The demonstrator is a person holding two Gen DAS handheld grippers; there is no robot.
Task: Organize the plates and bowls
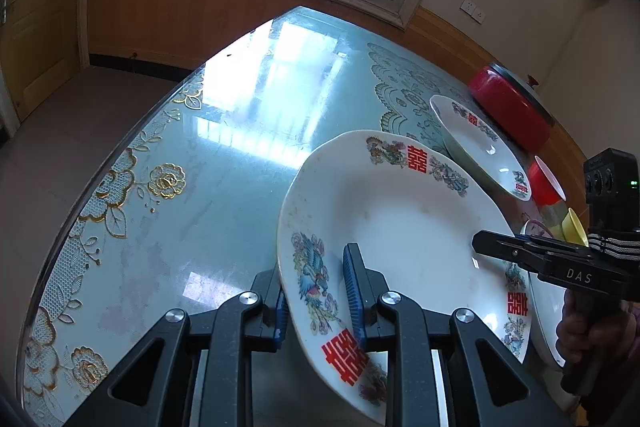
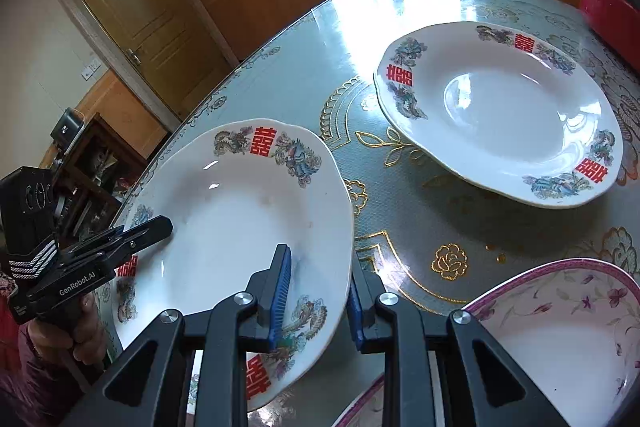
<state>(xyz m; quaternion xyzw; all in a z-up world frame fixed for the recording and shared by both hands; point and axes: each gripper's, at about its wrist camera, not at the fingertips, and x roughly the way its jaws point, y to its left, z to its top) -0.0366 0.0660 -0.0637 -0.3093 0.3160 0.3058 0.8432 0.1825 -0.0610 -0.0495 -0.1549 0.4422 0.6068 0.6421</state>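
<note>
Left gripper (image 1: 320, 291): jaws narrow, clamped across the left rim of the near plate (image 1: 400, 227), one blue pad on the rim's upper face, the other beneath it. Left edge of the plate looks tilted up off the table (image 1: 192, 167); contact underneath cannot be confirmed.

Near plate: white, red double-happiness characters and bird-and-flower print on the rim. It lies directly between the two grippers and spans the gap from one to the other.

Right gripper (image 2: 316, 291): jaws narrow, closed on the opposite rim of the same plate, one pad on the inner face, the other outside the edge. In the left wrist view it enters from the right with its fingers pointing toward the plate centre.

Further right and farther back: second matching plate (image 2: 500, 115), flat on the table, well apart from the held one, nearer the right hand. Near right: pink-rimmed floral dish (image 2: 560, 339), just beside the right gripper. Behind: red pot (image 1: 512, 107) and a small red bowl (image 1: 546, 183), small yellow cup (image 1: 574, 227).

Judgement: two-handed grip is set on opposite rims, so the plate should lift level if both hands rise together. Likely destination is the matching plate, up and to the right; the right hand leads that travel and must clear the floral dish.
</note>
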